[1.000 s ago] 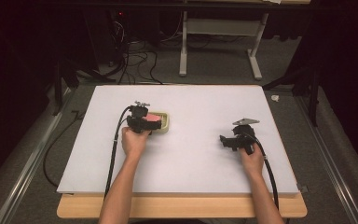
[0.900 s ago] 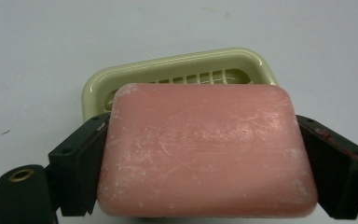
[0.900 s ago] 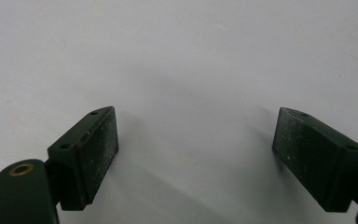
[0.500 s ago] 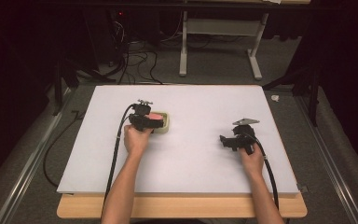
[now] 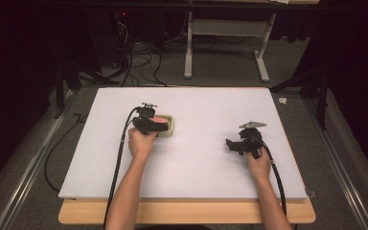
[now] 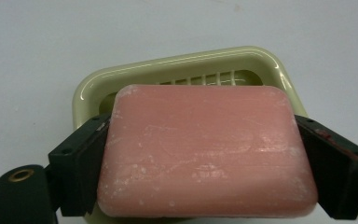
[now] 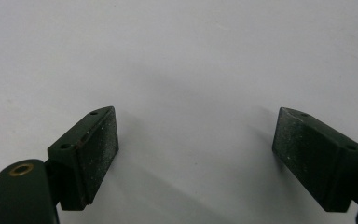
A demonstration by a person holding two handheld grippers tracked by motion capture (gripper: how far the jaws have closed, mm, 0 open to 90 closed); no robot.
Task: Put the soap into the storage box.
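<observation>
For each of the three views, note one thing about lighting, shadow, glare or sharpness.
High view: the white tabletop is evenly bright and the floor behind it falls into darkness. Left gripper view: a thin glare line runs along the pale green plastic soap dish rim, and the pink soap bar between the left gripper jaws is sharp. Right gripper view: the open right gripper casts soft shadows on the tabletop.

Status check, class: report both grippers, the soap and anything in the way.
Left gripper shut on pink soap bar, over the green soap dish. Right gripper open, empty, over bare white table. Nothing in the way.
</observation>
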